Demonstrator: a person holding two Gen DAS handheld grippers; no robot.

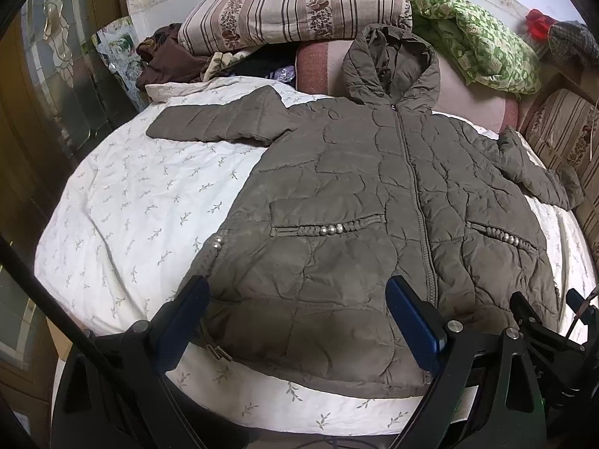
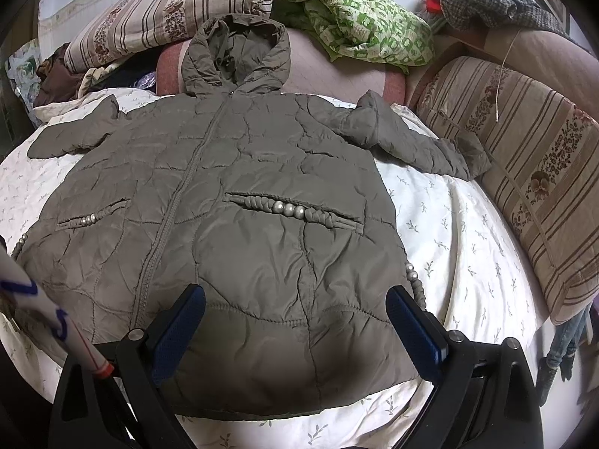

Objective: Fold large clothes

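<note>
While both hand-held grippers [image 1: 295, 299] [image 2: 295, 299] gape unclenched, the puffy quilted jacket [image 1: 355, 205] lies flat on leaf-printed sheet [image 1: 131, 205].

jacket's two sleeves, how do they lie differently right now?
The left-side sleeve lies fairly straight and flat, reaching out sideways over the white bedspread; the right-side sleeve angles downward and looks bunched and creased near the shoulder. The left-side sleeve's cuff ends on open bedspread, while the right-side sleeve's cuff ends right by the striped cushion. Both are spread out from the olive quilted jacket, not yet folded in.
</note>
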